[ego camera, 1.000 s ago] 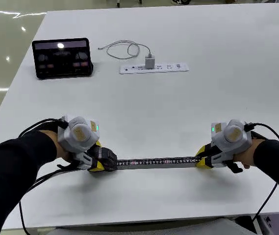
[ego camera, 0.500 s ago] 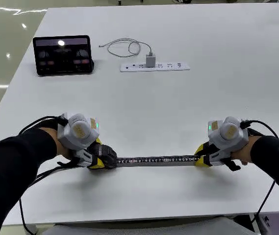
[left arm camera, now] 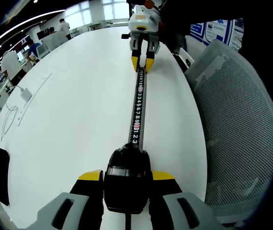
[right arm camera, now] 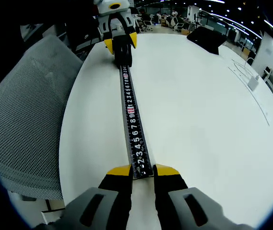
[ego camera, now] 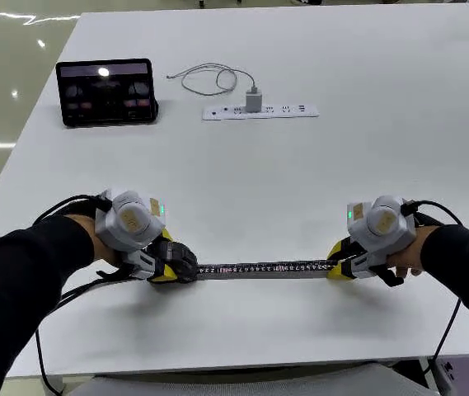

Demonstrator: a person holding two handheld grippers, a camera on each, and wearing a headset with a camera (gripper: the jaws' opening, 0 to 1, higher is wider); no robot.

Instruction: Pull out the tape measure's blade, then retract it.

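Numerals run along the blade: white on black, 2 thru 9 legible nearest your right gripper, then a red block at the 10 spot. Digits further out are too small to read. Any label on the tape measure case can't be made out. Your left gripper has its jaws closed on that black case, one yellow tip each side. Right jaws are narrow, pinching the blade's free end. Blade runs straight & low over the white table near your edge, stretched btwn the 2 grippers; touching the top or not, can't tell. Green light glows on each gripper body.

Far side of table: dark tablet w/ a dim screen, white power strip w/ a charger plugged in & a grey cable looped beside it. Grey mesh chair sits at your edge. Glossy floor left of table reflects ceiling lights. Open office w/ desks shows beyond in the gripper views.

Vs 1 s ago: drawn length looks abt the same, both grips unchanged. Your right gripper's body leans a touch more inward.
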